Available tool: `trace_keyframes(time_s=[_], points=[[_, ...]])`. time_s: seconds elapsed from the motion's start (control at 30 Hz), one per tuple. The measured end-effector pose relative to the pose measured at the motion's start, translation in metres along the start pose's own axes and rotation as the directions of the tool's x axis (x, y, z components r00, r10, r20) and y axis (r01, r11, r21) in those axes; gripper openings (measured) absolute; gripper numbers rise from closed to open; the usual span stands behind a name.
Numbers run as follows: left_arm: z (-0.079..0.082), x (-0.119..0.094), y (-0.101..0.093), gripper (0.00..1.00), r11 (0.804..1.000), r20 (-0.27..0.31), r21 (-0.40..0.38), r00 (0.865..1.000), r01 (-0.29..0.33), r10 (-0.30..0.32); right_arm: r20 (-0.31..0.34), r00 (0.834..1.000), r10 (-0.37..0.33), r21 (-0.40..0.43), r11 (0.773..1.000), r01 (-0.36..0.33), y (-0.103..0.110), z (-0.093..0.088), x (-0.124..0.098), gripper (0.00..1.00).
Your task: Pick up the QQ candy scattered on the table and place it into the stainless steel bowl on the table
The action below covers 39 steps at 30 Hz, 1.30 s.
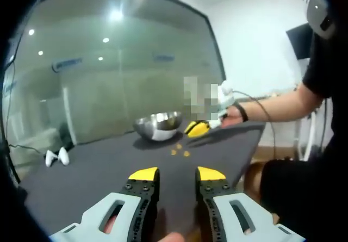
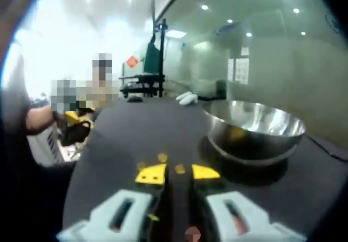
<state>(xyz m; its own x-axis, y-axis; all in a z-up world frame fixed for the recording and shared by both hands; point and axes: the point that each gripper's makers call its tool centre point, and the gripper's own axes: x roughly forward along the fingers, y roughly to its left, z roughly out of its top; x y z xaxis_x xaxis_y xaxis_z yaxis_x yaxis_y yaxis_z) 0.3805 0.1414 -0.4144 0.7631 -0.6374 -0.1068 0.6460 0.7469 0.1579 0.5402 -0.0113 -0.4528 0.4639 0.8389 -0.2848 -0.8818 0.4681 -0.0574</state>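
A stainless steel bowl (image 1: 159,125) (image 2: 253,128) stands on the dark table (image 1: 98,171). Three small yellow candies (image 1: 180,150) lie on the table in front of it. In the right gripper view one candy (image 2: 180,169) sits just beyond the gap between my jaws, with two more (image 2: 162,157) (image 2: 141,166) a little to the left. My right gripper (image 2: 178,173) is open and hovers low over them; it also appears beside the bowl (image 1: 198,128). My left gripper (image 1: 177,174) is open and empty, well back from the candies. A yellowish patch shows inside the bowl; candy or reflection, I cannot tell.
Two white objects (image 1: 57,156) (image 2: 187,98) lie at the far side of the table. The table edge (image 1: 247,155) runs close on the right, where a person stands. A glass wall is behind the table. The left gripper (image 2: 76,125) shows at the table's left edge.
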Motion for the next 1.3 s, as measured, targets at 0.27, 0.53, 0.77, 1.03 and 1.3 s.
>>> trace_keyframes(time_s=[0.27,0.53,0.77,1.03,1.3], points=[[-0.001,0.0,0.0,0.28,1.0,-0.002,-0.001,1.0,0.0,0.0,-0.044,0.999,-0.012,-0.035,0.999,0.011,-0.002,-0.007,0.021,0.17],[-0.003,-0.002,0.003,0.27,1.0,-0.004,-0.008,1.0,-0.008,0.008,-0.07,0.998,0.01,-0.005,1.0,-0.011,-0.007,-0.019,0.036,0.17],[-0.004,-0.005,0.007,0.27,1.0,-0.007,-0.009,1.0,-0.018,0.018,-0.078,0.997,0.018,-0.013,1.0,-0.019,-0.007,-0.019,0.042,0.14],[-0.004,-0.006,0.007,0.27,1.0,-0.006,-0.006,1.0,-0.018,0.018,-0.081,0.997,0.021,-0.018,1.0,-0.022,-0.004,-0.018,0.042,0.1],[-0.002,-0.007,0.007,0.27,1.0,-0.005,-0.005,1.0,-0.021,0.021,-0.079,0.997,0.017,-0.028,0.999,-0.02,-0.004,-0.018,0.042,0.09]])
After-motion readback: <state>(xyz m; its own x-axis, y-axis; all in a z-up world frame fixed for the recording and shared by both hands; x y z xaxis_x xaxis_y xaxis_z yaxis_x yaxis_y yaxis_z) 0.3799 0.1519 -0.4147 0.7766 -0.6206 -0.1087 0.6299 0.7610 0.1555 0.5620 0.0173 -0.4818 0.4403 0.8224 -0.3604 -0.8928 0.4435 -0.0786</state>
